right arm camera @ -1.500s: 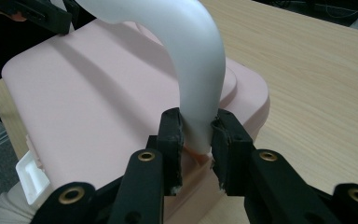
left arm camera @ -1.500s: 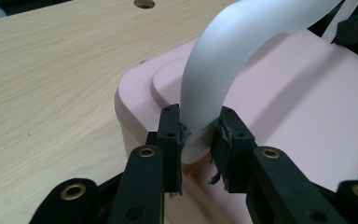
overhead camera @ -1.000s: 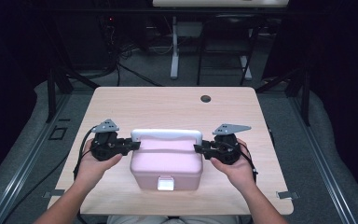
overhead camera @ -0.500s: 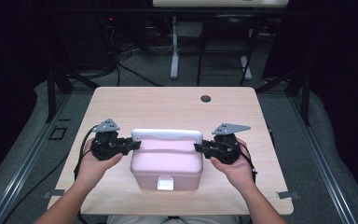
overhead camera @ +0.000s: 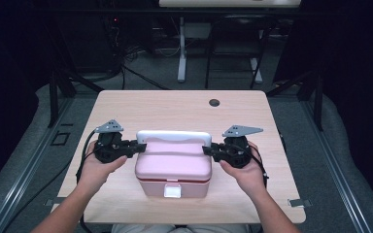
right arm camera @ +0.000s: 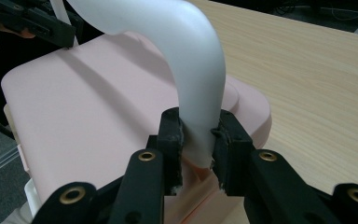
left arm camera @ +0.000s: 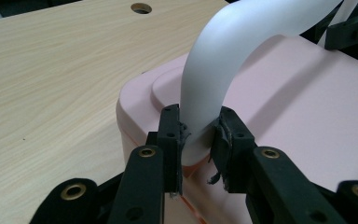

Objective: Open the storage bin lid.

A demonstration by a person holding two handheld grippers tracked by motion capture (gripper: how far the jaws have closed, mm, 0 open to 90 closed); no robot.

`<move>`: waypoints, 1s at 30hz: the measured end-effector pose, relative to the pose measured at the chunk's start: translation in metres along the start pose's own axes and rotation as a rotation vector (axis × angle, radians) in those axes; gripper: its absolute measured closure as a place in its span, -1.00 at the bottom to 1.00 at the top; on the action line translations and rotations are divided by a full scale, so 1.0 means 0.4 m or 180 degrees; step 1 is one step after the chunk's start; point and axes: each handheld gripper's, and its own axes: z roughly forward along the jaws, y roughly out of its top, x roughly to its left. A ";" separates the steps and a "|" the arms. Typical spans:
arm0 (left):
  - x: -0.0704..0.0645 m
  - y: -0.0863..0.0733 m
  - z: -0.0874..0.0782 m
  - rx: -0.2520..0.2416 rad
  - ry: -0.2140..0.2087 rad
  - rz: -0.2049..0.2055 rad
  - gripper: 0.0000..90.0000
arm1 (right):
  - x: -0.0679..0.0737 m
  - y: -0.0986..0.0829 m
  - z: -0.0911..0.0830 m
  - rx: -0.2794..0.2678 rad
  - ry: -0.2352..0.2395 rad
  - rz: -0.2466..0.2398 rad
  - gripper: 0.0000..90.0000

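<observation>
A pink lidded box (overhead camera: 174,165) with a white front latch (overhead camera: 172,191) sits on the wooden table (overhead camera: 175,109) near its front edge. Its white carrying handle (overhead camera: 173,135) stands raised over the lid. My left gripper (overhead camera: 138,146) is shut on the handle's left leg (left arm camera: 200,105) just above the lid (left arm camera: 303,107). On the other side my right gripper (overhead camera: 208,150) is shut on the handle's right leg (right arm camera: 198,100), low near the lid (right arm camera: 84,102). A hand holds each gripper at the box's sides.
A round cable hole (overhead camera: 214,103) lies in the table's far right part. Bare tabletop stretches behind the box. Dark floor, cables and table legs (overhead camera: 181,53) surround the table. Metal brackets (overhead camera: 296,203) stick out at the front corners.
</observation>
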 end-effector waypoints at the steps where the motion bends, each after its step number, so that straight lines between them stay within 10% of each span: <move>1: 0.000 0.002 -0.001 -0.0011 0.0007 -0.0013 0.63 | 0.001 0.002 -0.001 -0.0007 0.0002 0.0017 0.64; 30: 0.007 0.038 -0.029 -0.0120 -0.0037 -0.0069 0.54 | -0.005 0.028 -0.014 -0.0109 0.0027 0.0165 0.64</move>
